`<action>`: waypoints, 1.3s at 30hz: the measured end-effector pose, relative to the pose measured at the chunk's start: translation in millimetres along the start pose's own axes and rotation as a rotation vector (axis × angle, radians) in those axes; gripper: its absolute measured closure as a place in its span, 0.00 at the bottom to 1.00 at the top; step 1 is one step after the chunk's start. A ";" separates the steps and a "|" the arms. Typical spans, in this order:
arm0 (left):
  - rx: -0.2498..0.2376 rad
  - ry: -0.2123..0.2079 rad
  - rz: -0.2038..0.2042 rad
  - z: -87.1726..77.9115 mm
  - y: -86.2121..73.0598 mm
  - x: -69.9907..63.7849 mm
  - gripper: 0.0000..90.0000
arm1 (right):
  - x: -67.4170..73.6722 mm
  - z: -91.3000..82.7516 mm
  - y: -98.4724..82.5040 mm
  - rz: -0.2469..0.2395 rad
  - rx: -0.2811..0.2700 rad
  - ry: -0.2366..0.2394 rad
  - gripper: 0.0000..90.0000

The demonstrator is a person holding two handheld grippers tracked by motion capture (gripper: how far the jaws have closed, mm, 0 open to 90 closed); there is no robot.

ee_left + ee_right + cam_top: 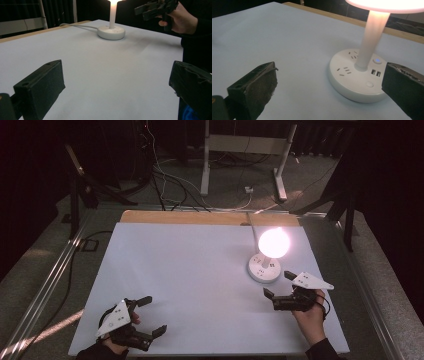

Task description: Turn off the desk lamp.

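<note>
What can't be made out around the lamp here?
- Lamp shade: blown out by glare in the high view, cut off by the top edge in both gripper views.
- Base button markings: too small.
- Cord: its far end is lost in the dark behind the table.

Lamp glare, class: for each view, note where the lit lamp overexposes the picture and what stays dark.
High view: the lamp shade burns out white, while the floor beyond the table is dim. Left gripper view: the glow clips at the top edge, with a black backdrop. Right gripper view: the shade is blown out, and the round base stays readable.
</note>
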State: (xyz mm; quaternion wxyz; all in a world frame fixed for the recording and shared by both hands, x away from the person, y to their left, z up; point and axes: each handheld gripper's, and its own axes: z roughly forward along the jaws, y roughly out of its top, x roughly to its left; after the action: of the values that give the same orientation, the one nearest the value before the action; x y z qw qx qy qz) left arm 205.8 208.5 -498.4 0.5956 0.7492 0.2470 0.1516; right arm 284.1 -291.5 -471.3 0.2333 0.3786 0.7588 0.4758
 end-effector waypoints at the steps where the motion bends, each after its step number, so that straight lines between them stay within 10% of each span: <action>1: 0.000 0.001 0.000 -0.1 0.0 0.0 0.01 | -1.5 1.8 0.0 -0.001 0.003 -0.012 0.00; 39: 0.002 -0.004 0.001 0.0 0.6 -1.2 0.01 | -30.1 42.1 6.4 0.071 0.103 -0.148 0.03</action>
State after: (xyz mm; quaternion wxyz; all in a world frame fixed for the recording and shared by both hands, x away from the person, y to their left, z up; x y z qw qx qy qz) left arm 204.9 207.7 -497.8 0.5951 0.7504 0.2455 0.1499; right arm 334.7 -290.9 -484.1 0.2517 0.4511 0.7491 0.4148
